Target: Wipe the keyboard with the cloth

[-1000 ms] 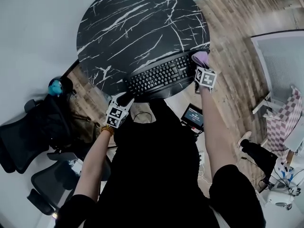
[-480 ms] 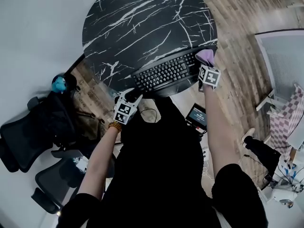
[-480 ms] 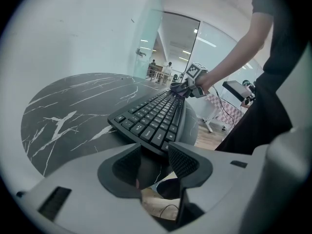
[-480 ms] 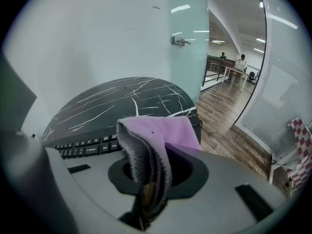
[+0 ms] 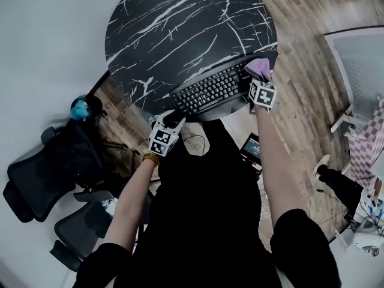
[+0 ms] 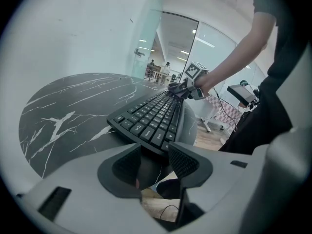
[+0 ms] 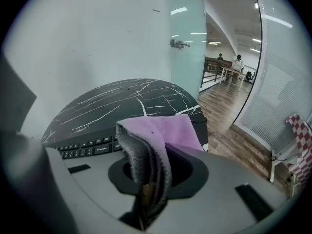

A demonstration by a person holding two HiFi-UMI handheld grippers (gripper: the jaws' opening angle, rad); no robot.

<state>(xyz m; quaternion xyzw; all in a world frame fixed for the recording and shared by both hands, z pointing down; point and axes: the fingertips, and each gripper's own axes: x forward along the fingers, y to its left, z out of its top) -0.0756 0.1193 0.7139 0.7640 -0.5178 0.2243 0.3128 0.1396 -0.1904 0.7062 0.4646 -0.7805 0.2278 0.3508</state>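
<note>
A black keyboard lies at the near edge of the round black marble table. My right gripper is shut on a purple cloth over the keyboard's right end. In the right gripper view the cloth folds up out of the jaws, with keys just beyond. My left gripper hangs by the keyboard's near left corner. Its jaws stand open with only floor and a cable showing between them. The keyboard starts right past them.
Dark office chairs stand on the wooden floor to the left, by a blue object. A small screen device lies on the floor under the table's edge. A glass partition rises behind the table.
The left gripper has come up and to the right, nearer the keyboard's left corner. The right gripper still holds the cloth at the keyboard's right end.
</note>
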